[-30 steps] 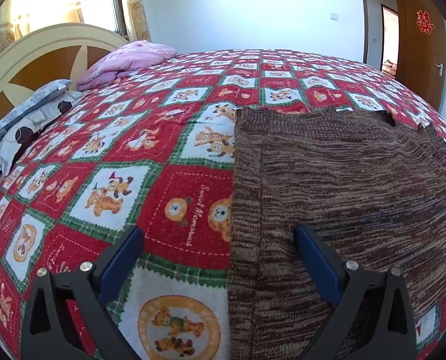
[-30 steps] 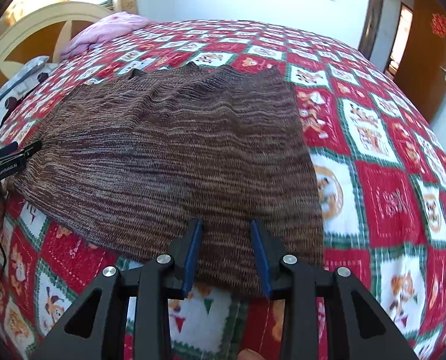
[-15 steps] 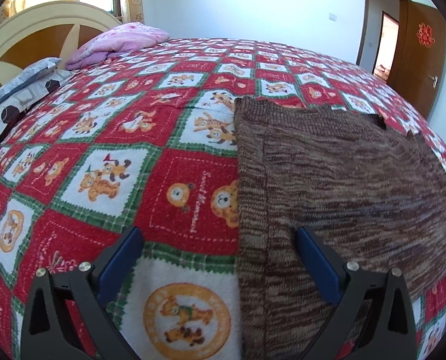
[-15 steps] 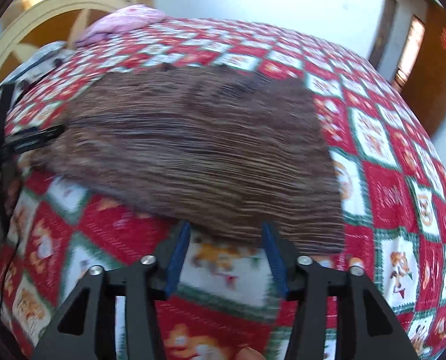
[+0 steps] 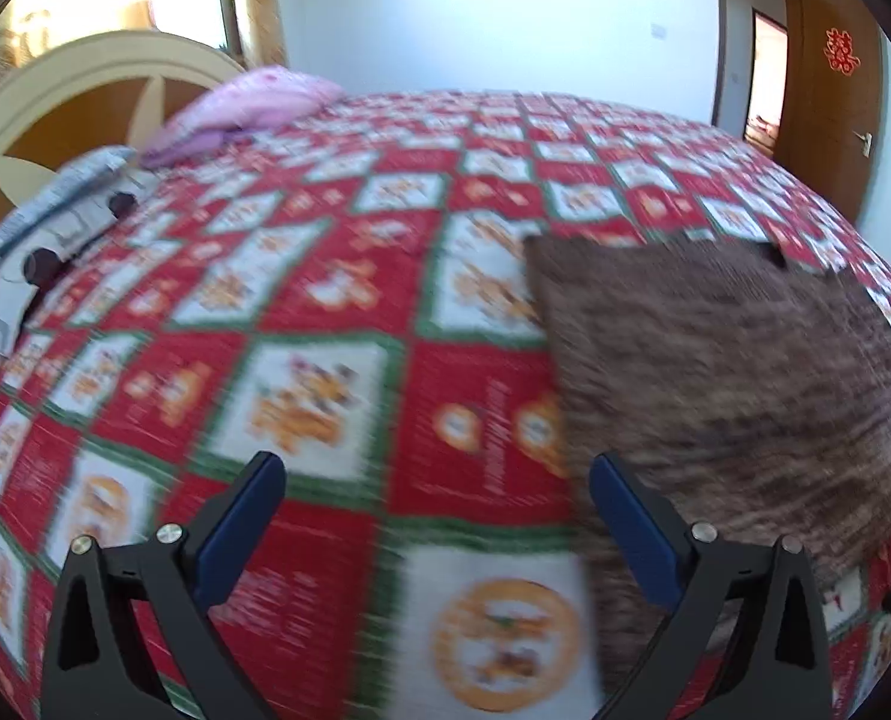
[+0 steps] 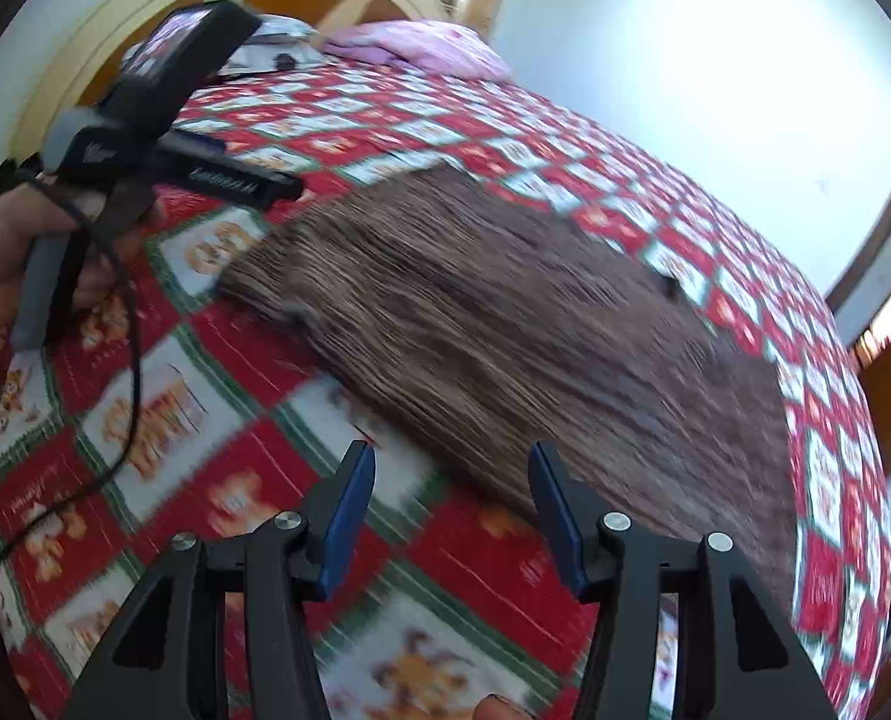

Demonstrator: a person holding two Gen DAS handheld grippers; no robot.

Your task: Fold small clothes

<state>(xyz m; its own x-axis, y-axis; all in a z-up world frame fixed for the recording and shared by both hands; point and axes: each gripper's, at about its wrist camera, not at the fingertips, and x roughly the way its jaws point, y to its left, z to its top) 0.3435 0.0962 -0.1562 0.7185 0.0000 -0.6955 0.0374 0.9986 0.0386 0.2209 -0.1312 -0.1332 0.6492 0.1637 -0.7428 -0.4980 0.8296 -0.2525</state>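
A brown knit garment (image 5: pixel 715 360) lies flat on the red bear-print bedspread (image 5: pixel 301 396). My left gripper (image 5: pixel 436 483) hovers open over the bedspread, and the garment's left edge runs just inside its right finger (image 5: pixel 625 510). In the right wrist view the same garment (image 6: pixel 505 312) spreads away from me. My right gripper (image 6: pixel 451 474) is open and tilted, with nothing between its fingers. The garment's near hem lies just ahead of its right finger (image 6: pixel 550 498). A hand holds the left gripper (image 6: pixel 265 186) at the garment's far left corner.
A cream and brown headboard (image 5: pixel 85 96) stands at the back left, with a pink pillow (image 5: pixel 247 102) and grey patterned pillows (image 5: pixel 55 210) in front of it. A wooden door (image 5: pixel 829 96) stands at the right. A black cable (image 6: pixel 127 360) hangs from the left gripper.
My right gripper's jaws widened and drew back off the garment's hem, swinging left and rolling. My left gripper slid left, so the garment's edge now sits by its right finger.
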